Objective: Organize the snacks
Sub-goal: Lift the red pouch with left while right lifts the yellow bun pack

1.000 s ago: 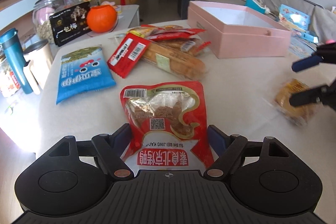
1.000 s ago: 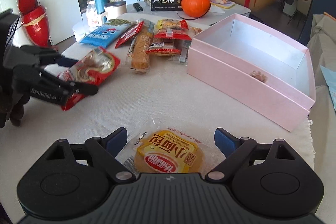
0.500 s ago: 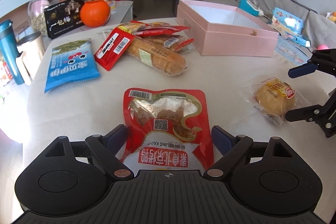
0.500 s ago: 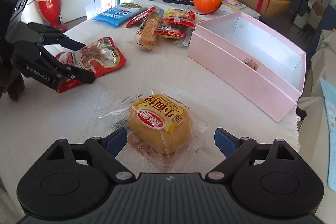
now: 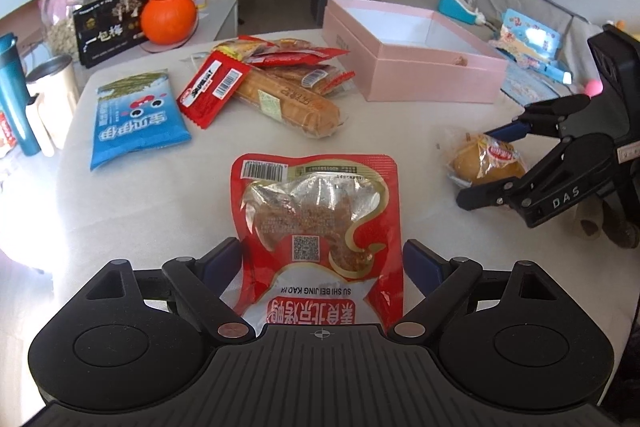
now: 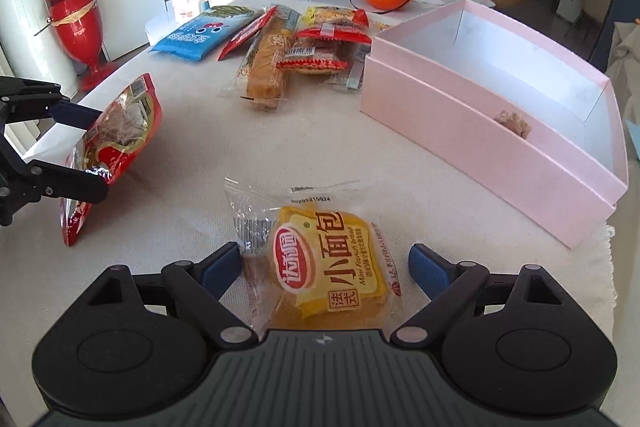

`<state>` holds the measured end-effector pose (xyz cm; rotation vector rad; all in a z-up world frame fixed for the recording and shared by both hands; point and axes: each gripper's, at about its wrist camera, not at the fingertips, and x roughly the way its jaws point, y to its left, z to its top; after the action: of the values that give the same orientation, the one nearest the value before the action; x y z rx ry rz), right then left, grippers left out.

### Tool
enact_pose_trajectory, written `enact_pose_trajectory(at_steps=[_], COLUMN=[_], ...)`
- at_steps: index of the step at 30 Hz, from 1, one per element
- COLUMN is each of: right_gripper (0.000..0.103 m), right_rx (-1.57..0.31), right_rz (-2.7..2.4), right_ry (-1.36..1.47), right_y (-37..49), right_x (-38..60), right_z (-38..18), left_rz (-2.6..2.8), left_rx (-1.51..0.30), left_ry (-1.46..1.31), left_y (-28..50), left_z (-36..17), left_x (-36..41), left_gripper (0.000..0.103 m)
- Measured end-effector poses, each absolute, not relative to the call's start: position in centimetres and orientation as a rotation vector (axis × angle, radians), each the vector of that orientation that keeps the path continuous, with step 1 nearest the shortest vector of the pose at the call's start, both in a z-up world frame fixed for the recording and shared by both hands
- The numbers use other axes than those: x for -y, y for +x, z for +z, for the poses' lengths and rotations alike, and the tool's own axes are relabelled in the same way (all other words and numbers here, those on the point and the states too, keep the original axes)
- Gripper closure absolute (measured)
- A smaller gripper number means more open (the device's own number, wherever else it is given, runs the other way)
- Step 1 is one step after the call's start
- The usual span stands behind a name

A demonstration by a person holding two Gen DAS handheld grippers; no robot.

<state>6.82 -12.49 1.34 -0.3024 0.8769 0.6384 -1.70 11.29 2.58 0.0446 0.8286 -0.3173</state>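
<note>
At the far left of the table (image 5: 132,211) lies a blue pack (image 5: 138,115), then a heap of red sachets and a long bread stick (image 5: 288,103) — all flat and untouched. Nearer me, the left gripper (image 5: 322,261) has its jaws spread wide either side of a red pouch (image 5: 320,223). In the right wrist view the pouch tilts up off the cloth between those jaws, though I cannot tell what bears it. The fingers stand apart from its edges, so it is not pinched.

To the right, the right gripper (image 6: 324,263) is open as well, its blue pads flanking a small bun (image 6: 332,267) in clear wrap that sits on the cloth. A narrow gap shows on each side.

I judge the step to be the pick-up — both tools lined up on a snack, neither one closed. Next, each needs to close squarely on its pack. The bun's loose wrap may slip or crumple, so the pads should catch the bun itself.

Furthest right is the pink box (image 6: 492,95), its top open, almost bare inside but for a small brownish bit by the near wall. It looks the likely place for the snacks. The stretch of cloth between bun and box is free. The box wall stands tall, so a carried pack must rise over the rim. The table edge is close behind the box on the right.
</note>
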Motion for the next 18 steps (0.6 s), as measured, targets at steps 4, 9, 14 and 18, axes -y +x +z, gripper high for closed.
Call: enact_pose_trajectory(at_steps=[4, 9, 14, 18], right_gripper=[0.011, 0.008, 0.008, 0.008], right_rx=[-0.861, -0.827, -0.818, -0.822], right_rz=[0.640, 0.627, 0.621, 0.618], right_ry=[-0.282, -0.269, -0.259, -0.261], right_y=[6.4, 5.9, 5.9, 6.0], right_x=[13.1, 13.4, 13.5, 13.4], right_z=[1.1, 0.7, 0.7, 0.7], left_rz=[-0.311, -0.352, -0.302, -0.295], left_rx=[-0.847, -0.805, -0.839, -0.895], left_ry=[0.104, 0.043, 0.140, 0.155], left_y=[-1.8, -2.2, -2.3, -1.7], left_z=[2.4, 4.2, 4.0, 2.5], left_x=[-10.7, -11.5, -10.8, -10.1], left_gripper=[0.018, 0.018, 0.018, 0.018])
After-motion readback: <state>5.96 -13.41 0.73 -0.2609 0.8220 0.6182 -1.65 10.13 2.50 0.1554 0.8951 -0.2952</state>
